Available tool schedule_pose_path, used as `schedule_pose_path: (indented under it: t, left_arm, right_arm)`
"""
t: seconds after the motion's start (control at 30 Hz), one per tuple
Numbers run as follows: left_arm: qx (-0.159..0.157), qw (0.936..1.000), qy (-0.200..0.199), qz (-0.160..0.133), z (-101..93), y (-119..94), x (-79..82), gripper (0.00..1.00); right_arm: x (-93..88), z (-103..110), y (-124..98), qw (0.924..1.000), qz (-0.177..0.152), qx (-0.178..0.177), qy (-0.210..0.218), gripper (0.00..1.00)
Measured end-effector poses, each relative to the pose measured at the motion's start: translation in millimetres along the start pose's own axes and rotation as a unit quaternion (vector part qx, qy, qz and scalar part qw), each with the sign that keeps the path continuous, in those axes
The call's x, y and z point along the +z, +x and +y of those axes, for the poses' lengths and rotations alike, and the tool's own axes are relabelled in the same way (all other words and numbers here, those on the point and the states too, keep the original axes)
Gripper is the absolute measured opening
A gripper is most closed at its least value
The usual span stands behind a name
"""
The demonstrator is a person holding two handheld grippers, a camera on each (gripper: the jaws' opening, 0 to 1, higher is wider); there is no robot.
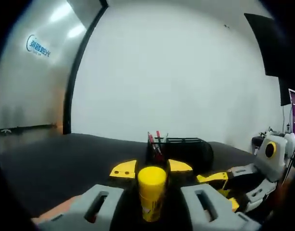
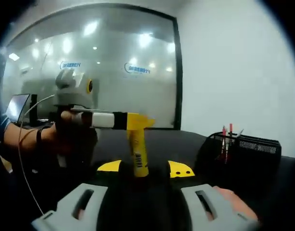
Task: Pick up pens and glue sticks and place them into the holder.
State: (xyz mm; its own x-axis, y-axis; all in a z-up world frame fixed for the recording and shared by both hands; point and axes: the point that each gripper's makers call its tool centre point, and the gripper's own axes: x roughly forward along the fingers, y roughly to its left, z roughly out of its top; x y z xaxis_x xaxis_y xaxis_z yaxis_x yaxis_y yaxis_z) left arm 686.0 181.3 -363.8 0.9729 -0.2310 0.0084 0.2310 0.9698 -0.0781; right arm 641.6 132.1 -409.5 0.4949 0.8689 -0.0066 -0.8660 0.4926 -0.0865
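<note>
Left gripper view looks along the left gripper (image 1: 152,169), whose yellow-tipped jaws are closed onto a yellow glue stick (image 1: 151,191). The stick stands upright between them, its round cap facing the camera and its labelled barrel running down toward the grey jaw bodies. It is clamped at the sides, which I judge keeps it vertical so it can be lowered end-first. Straight ahead beyond the jaw tips sits the black wire-mesh holder (image 1: 182,150) on the dark table (image 1: 51,163), with red pens (image 1: 154,142) already standing in its near compartment. To the right of the jaws the right gripper (image 1: 219,185) reaches in low, grey-bodied with yellow tips.

Right gripper view shows the same glue stick (image 2: 138,151) from the other side, hanging down from the left gripper (image 2: 137,121), which comes in from the left on a person's hand (image 2: 56,132). The stick's lower end sits level with the right gripper's (image 2: 145,168) own yellow tips, in the gap between them. The jaws stand apart around it, but whether they touch it I cannot tell. This looks like a steadying or hand-over position. The holder (image 2: 243,154) lies well to the right of these jaws, its mesh walls boxy and matte, with pens (image 2: 227,137) upright inside. The stick is smooth plastic with a barcode label, so a firm side grip should hold it.
</note>
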Motion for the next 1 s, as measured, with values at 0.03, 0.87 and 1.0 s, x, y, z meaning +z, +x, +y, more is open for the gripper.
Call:
schedule_pose_path:
  t: [0.03,0.87,1.0]
  left_arm:
    - [-0.004,1.0000,-0.003,-0.002,-2.1,0.1,1.3,0.18]
    - [-0.052,0.9983,-0.024,-0.008,-34.2,1.1,9.8,0.18]
    - [-0.065,0.9975,-0.026,-0.010,-37.5,1.1,9.8,0.19]
  right_arm:
    - [0.1,2.0,2.7,1.0000,0.002,0.002,-0.001,0.31]
    - [-13.4,-8.4,23.3,0.9990,0.020,-0.036,-0.017,0.18]
    - [-13.4,-10.1,22.5,0.9988,0.019,-0.042,-0.019,0.17]
